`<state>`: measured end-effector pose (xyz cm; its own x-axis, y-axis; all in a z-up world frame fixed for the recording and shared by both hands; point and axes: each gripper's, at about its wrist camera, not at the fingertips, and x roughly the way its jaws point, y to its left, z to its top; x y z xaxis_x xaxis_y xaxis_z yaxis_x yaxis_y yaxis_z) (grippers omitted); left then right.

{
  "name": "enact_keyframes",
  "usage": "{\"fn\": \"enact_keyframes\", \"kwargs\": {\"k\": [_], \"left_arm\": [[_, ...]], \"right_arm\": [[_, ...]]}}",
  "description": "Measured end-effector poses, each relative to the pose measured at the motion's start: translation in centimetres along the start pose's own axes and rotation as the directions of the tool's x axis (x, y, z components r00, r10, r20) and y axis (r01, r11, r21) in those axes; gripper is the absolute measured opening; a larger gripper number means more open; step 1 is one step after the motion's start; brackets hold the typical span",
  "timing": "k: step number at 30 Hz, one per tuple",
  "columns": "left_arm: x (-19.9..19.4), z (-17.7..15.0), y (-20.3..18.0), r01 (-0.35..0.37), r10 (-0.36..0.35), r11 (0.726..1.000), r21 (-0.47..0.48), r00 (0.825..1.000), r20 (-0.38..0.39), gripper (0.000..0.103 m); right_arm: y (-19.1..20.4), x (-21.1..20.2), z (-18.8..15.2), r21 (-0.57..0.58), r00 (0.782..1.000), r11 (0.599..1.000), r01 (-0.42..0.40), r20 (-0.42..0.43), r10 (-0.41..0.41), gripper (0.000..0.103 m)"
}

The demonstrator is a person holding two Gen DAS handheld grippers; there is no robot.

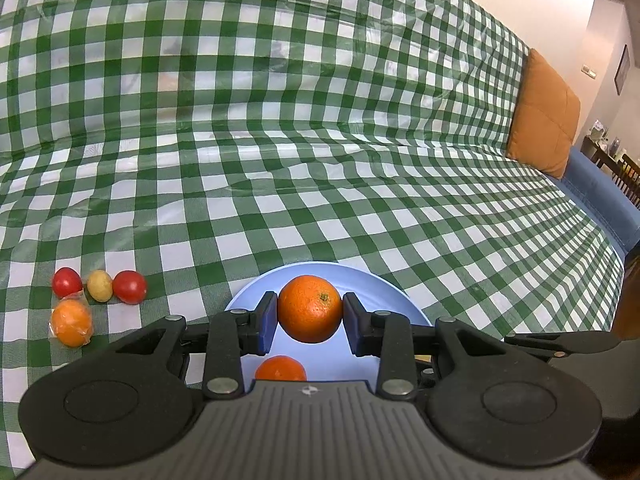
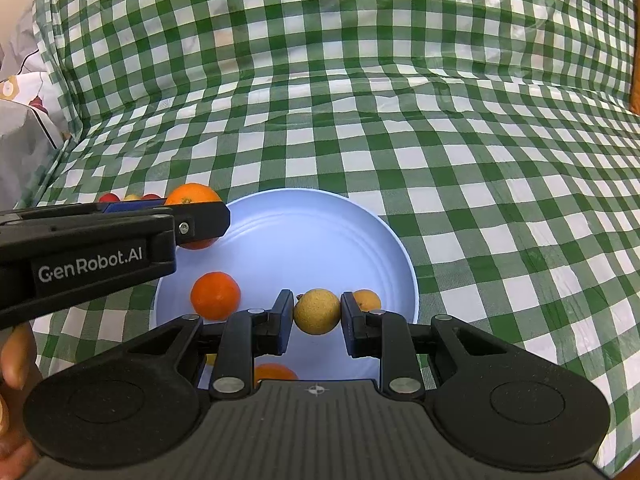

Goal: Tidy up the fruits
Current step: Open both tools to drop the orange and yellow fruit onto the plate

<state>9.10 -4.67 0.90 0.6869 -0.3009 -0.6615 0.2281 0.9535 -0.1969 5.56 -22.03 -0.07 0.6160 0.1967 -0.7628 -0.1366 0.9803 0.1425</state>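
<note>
My left gripper (image 1: 310, 314) is shut on an orange (image 1: 310, 308) and holds it over the light blue plate (image 1: 384, 284). It also shows in the right wrist view (image 2: 192, 216), at the plate's left rim (image 2: 396, 240). My right gripper (image 2: 316, 316) is shut on a yellow fruit (image 2: 317, 311) above the plate's near part. Another orange (image 2: 215, 295) lies on the plate, with an orange-yellow fruit (image 2: 368, 300) behind the right finger. Left of the plate lie two red fruits (image 1: 66, 282) (image 1: 129, 287), a small yellow fruit (image 1: 99, 286) and a wrapped orange (image 1: 72, 322).
A green and white checked cloth (image 1: 320, 140) covers the seat and backrest of a sofa. An orange cushion (image 1: 546, 116) leans at the far right. The sofa's blue edge (image 1: 600, 196) shows beyond it. A further orange (image 2: 276, 372) sits under the right gripper.
</note>
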Motion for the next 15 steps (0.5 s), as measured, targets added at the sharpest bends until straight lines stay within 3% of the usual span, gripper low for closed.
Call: {"fn": "enact_keyframes", "kwargs": {"k": [9, 10, 12, 15], "left_arm": [[-0.3, 0.2, -0.06, 0.029, -0.029, 1.0, -0.011, 1.0, 0.004, 0.042], [-0.36, 0.16, -0.06, 0.033, -0.033, 0.999, -0.011, 0.999, 0.005, 0.044], [-0.51, 0.15, -0.21, 0.034, -0.034, 0.999, -0.004, 0.999, 0.012, 0.044], [-0.59, 0.16, -0.28, 0.03, -0.03, 1.0, -0.003, 0.999, 0.02, 0.044]], "right_arm": [[-0.04, -0.14, -0.08, -0.001, 1.0, 1.0, -0.015, 0.004, 0.015, 0.028], [-0.08, -0.11, 0.0, -0.004, 1.0, 1.0, -0.016, 0.004, 0.016, 0.031], [-0.06, -0.2, 0.1, -0.005, 1.0, 1.0, -0.008, 0.012, 0.008, 0.047], [-0.24, -0.34, 0.27, 0.002, 1.0, 1.0, 0.0, 0.024, 0.0, 0.049]]}}
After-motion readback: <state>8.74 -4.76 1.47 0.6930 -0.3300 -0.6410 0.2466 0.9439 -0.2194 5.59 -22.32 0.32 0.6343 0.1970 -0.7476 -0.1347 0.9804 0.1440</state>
